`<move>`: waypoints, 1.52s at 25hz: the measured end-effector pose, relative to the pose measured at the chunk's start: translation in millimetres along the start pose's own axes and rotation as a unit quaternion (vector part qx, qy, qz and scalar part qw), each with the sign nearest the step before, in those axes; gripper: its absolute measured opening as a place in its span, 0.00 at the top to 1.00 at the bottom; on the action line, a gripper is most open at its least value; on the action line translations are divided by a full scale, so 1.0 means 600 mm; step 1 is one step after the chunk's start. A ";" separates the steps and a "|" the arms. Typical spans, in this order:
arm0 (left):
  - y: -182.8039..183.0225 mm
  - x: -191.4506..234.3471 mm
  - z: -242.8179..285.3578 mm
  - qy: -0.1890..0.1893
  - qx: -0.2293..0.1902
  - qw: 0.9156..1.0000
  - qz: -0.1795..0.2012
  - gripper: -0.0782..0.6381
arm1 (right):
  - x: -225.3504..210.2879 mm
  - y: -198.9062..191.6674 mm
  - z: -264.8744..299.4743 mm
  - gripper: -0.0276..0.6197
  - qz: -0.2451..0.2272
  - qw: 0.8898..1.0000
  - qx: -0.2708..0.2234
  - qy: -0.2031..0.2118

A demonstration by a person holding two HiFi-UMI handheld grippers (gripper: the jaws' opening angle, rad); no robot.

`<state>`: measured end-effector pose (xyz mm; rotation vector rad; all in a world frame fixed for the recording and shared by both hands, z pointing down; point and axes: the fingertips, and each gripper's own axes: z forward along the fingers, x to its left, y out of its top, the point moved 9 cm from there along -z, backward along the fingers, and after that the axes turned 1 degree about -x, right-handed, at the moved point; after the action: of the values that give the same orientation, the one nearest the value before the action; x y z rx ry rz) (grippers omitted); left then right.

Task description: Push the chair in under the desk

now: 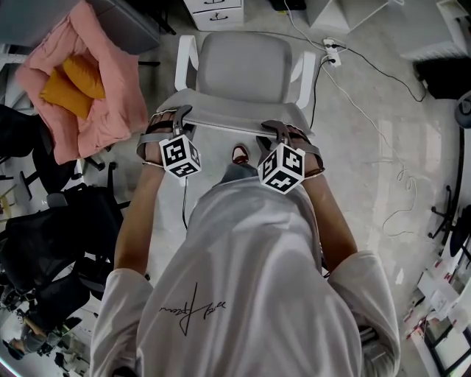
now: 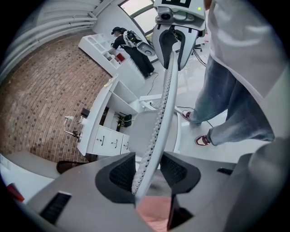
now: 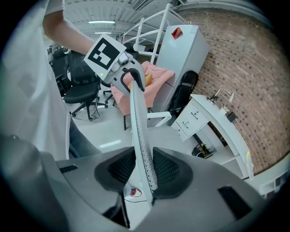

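Note:
A light grey office chair (image 1: 243, 62) with white armrests stands in front of me, its seat facing a white desk (image 2: 97, 113) with a drawer unit (image 1: 213, 11). Both grippers sit on the top rim of its mesh backrest (image 1: 228, 118). My left gripper (image 1: 179, 118) straddles the rim (image 2: 165, 99); in the left gripper view (image 2: 147, 170) the pads stand a little off it on both sides. My right gripper (image 1: 276, 131) grips the same rim (image 3: 138, 122) further right, and in the right gripper view (image 3: 144, 170) the rim lies against a pad.
A pink blanket with orange cushions (image 1: 81, 81) lies on a seat at the left. Black office chairs (image 1: 59, 228) crowd the lower left. A power strip with cables (image 1: 331, 51) lies on the floor at the right. My shoe (image 1: 240, 153) is just behind the chair.

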<state>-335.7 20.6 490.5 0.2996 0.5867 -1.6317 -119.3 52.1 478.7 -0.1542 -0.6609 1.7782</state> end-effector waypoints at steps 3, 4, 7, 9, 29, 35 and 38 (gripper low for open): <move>0.009 -0.002 0.002 0.001 -0.001 1.000 0.000 0.66 | 0.000 -0.008 -0.004 0.75 0.002 1.000 0.001 -0.003; 0.012 -0.003 0.003 0.001 -0.001 1.000 0.000 0.66 | -0.001 -0.011 -0.005 0.75 0.004 1.000 0.002 -0.003; 0.022 -0.004 0.006 0.001 -0.002 1.000 -0.001 0.65 | -0.004 -0.020 -0.009 0.75 0.007 1.000 0.004 -0.001; 0.030 -0.006 0.006 0.000 -0.004 1.000 0.000 0.65 | -0.004 -0.027 -0.013 0.75 0.007 1.000 0.005 -0.005; 0.124 -0.006 0.030 -0.005 -0.031 0.999 0.019 0.66 | -0.042 -0.107 -0.048 0.73 0.031 0.998 0.024 -0.044; 0.168 0.003 0.048 -0.005 -0.041 0.999 0.026 0.66 | -0.071 -0.142 -0.056 0.72 0.042 0.997 0.037 -0.061; 0.194 0.007 0.056 -0.009 -0.044 0.999 0.029 0.66 | -0.086 -0.163 -0.062 0.71 0.045 0.996 0.042 -0.070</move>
<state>-217.7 -7.3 493.4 0.2350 0.6292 -1.5472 -4.2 34.1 485.5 -0.0019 -0.6861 1.9138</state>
